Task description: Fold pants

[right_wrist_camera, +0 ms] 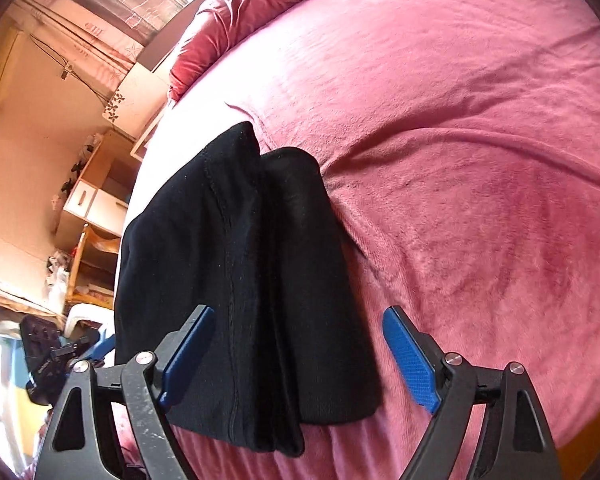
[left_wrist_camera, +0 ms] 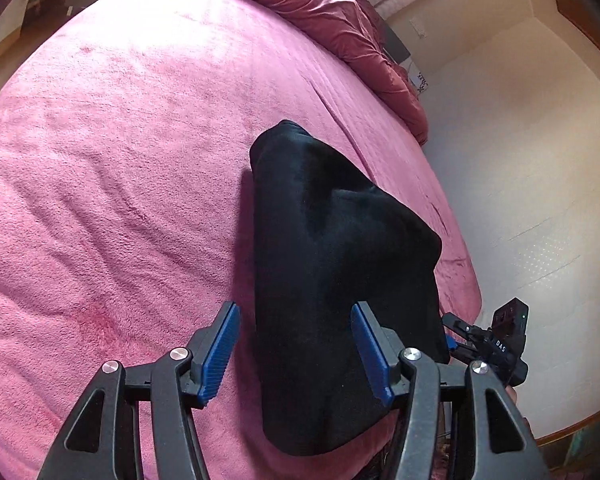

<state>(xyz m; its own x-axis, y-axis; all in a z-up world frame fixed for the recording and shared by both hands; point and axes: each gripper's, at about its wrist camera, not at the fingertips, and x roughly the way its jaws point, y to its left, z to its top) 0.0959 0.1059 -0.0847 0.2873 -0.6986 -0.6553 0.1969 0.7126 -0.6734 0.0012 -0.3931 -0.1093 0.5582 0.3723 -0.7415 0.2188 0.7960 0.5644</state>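
The black pants lie folded into a thick, narrow bundle on the pink blanket, close to the bed's side edge. My left gripper hovers over the near end of the bundle. Its blue pads stand wide apart and touch no cloth. In the right wrist view the pants show stacked layers and a seam. My right gripper is open above them, one pad over the cloth and the other pad over the blanket. Each view shows the other gripper at the bed's edge: the right gripper and the left gripper.
A red duvet is bunched along the far end of the bed. The bed drops off to a pale floor just beside the pants. A wooden shelf unit and a chair stand by that side.
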